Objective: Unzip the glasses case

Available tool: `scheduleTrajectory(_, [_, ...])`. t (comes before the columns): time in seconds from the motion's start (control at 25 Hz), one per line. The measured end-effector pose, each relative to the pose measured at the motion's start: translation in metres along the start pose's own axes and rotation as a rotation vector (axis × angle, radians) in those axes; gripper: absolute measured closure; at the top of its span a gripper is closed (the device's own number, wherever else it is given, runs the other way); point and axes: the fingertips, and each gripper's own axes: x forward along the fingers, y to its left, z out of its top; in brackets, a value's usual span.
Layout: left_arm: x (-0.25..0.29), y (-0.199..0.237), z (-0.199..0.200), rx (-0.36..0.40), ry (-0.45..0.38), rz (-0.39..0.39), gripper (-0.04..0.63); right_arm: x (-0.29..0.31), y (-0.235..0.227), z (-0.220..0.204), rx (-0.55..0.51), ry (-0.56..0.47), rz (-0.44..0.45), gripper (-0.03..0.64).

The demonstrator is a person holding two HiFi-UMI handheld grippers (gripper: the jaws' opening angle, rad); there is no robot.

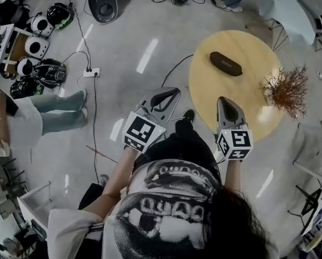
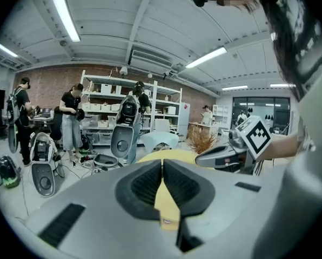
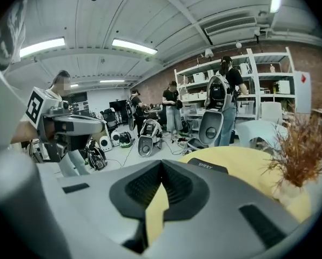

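The black glasses case (image 1: 226, 63) lies closed on the far half of a round yellow table (image 1: 215, 90). In the right gripper view the case (image 3: 207, 167) shows just beyond the jaws, a little to the right. My right gripper (image 1: 224, 100) is shut and empty, with its tip over the table's near part, short of the case. My left gripper (image 1: 173, 92) is shut and empty too, over the floor just left of the table's edge. In the left gripper view the shut jaws (image 2: 162, 164) point at the table (image 2: 169, 155), and the case is hidden there.
A dried brown plant (image 1: 286, 89) stands at the table's right edge. Speakers, helmets and cables (image 1: 42, 47) litter the floor at the left, where a person (image 1: 20, 117) sits. Several people stand by white shelves (image 2: 123, 112) in the distance. A pale chair (image 1: 282, 7) stands beyond the table.
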Motion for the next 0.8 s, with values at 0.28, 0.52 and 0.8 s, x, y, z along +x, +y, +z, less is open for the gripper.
scheduleTrajectory(0.28, [0.067, 0.011, 0.021, 0.031, 0.020, -0.038, 0.577, 0.035, -0.061, 0.002, -0.030, 0.054, -0.015, 0.621])
scheduleTrajectory(0.52, [0.096, 0.011, 0.022, 0.053, 0.061, -0.062, 0.577, 0.054, -0.080, 0.004, -0.012, 0.057, 0.008, 0.621])
scheduleTrajectory(0.8, [0.115, 0.010, 0.024, 0.086, 0.097, -0.108, 0.577, 0.060, -0.090, 0.004, 0.026, 0.047, -0.011, 0.621])
